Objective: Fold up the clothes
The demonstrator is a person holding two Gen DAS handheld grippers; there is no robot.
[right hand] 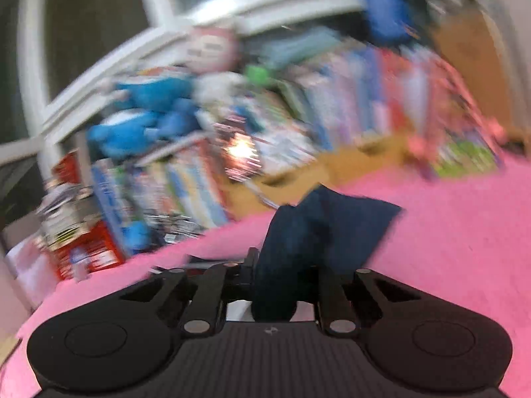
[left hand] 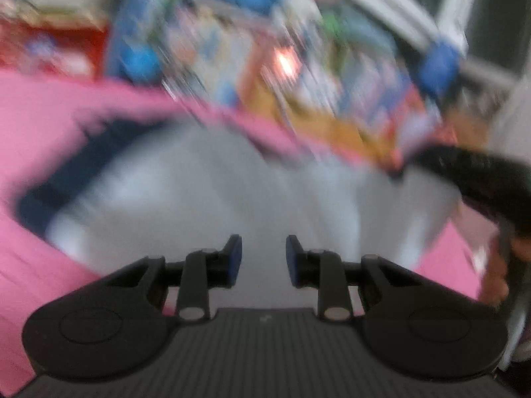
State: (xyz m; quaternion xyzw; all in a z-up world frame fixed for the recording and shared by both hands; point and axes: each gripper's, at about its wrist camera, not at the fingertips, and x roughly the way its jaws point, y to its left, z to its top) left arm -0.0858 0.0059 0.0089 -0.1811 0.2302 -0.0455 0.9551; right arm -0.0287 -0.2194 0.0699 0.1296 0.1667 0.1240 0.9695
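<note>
Right hand-held gripper (right hand: 282, 272) clamping navy cloth (right hand: 318, 225) (blurred), pink surface (right hand: 448, 232)

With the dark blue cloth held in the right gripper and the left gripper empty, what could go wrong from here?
1. The right gripper is shut on a bunched part of the dark blue cloth; it may lift a lump, so the fold could come out crooked.
2. The left gripper is open over the pale grey-white garment and holds nothing, so that side may drag on the pink bed cover.
</note>
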